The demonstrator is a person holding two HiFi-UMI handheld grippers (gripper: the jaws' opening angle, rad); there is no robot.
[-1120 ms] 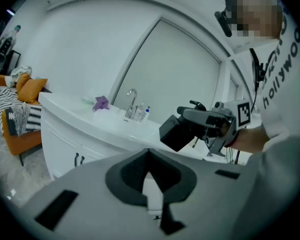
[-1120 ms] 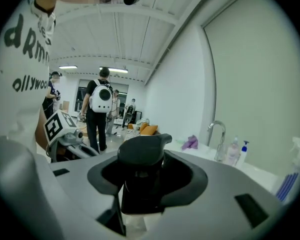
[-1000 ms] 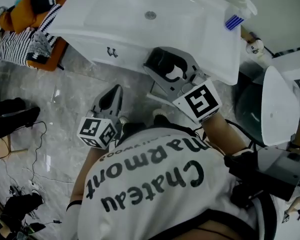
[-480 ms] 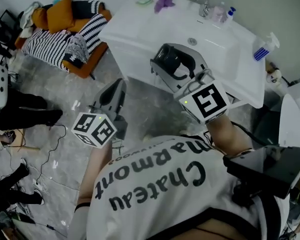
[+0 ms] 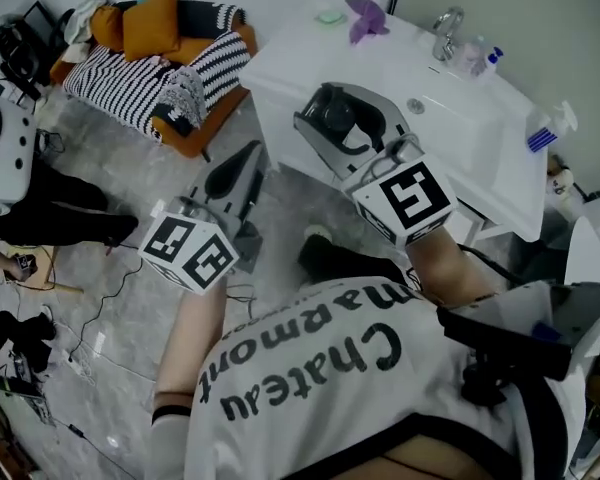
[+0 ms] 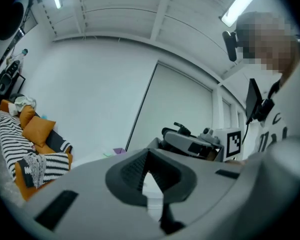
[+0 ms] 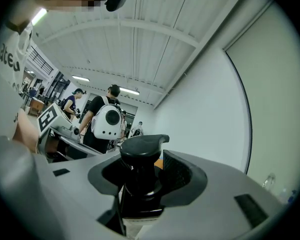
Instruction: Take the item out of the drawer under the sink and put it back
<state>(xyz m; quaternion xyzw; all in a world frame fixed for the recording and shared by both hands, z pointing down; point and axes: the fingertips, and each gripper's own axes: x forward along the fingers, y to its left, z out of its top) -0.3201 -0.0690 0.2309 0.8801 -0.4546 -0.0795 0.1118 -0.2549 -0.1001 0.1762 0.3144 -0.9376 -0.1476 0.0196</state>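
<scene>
Sitting clamped inside right claw [image 7: 149, 178]: black pump bottle [image 7: 140, 151]; head protruding.

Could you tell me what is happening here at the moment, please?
A person stands by the white sink holding two grippers. The right gripper grips a black-topped pump bottle, held up in front of the sink. The left gripper is shut and empty, over the floor.

the pump bottle [image 7: 140, 151] has a black dispenser head with a short flat spout and a black collar (a pale body just shows beneath). it stands upright between the jaws of the right gripper [image 7: 142, 176], gripped from both sides, lifted off the floor just before the white sink [image 5: 460, 128].
</scene>
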